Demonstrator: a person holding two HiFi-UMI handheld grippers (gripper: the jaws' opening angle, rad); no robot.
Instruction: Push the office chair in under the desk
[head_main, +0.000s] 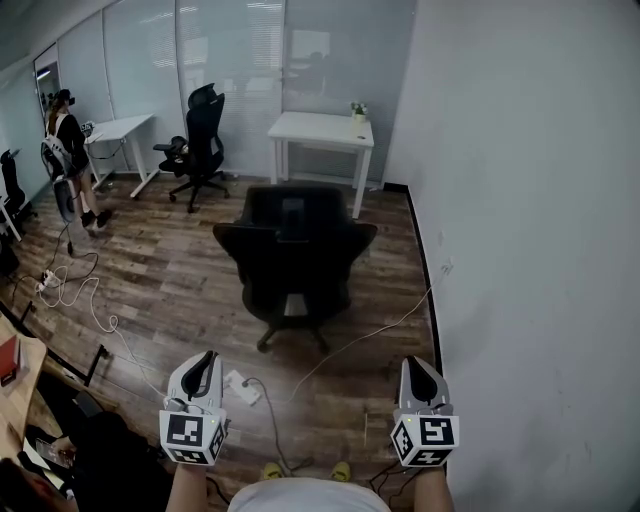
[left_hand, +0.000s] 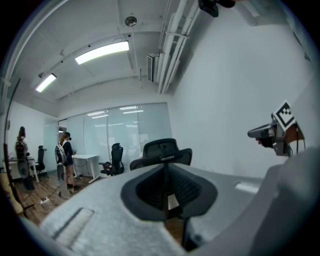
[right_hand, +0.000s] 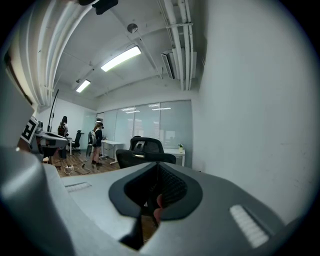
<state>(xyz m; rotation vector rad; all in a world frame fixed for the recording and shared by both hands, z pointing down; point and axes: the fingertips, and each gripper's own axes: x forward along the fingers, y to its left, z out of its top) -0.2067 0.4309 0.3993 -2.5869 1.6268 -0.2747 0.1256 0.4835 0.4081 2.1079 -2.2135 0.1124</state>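
Observation:
A black office chair (head_main: 295, 250) stands on the wood floor, its back toward me, about a chair's length short of the white desk (head_main: 320, 128) by the glass wall. It shows ahead in the left gripper view as the chair (left_hand: 162, 150) and in the right gripper view as the chair (right_hand: 145, 150). My left gripper (head_main: 207, 358) and right gripper (head_main: 415, 365) are held low in front of me, well short of the chair and apart from it. Both point at the chair. The jaws of each stand together with nothing between them.
The white wall (head_main: 520, 250) runs close along the right. A second black chair (head_main: 200, 140) and a second white desk (head_main: 120, 130) stand at the back left, with a person (head_main: 68, 150) beside them. Cables (head_main: 80, 295) and a power strip (head_main: 240, 388) lie on the floor. A small plant (head_main: 358, 110) sits on the desk.

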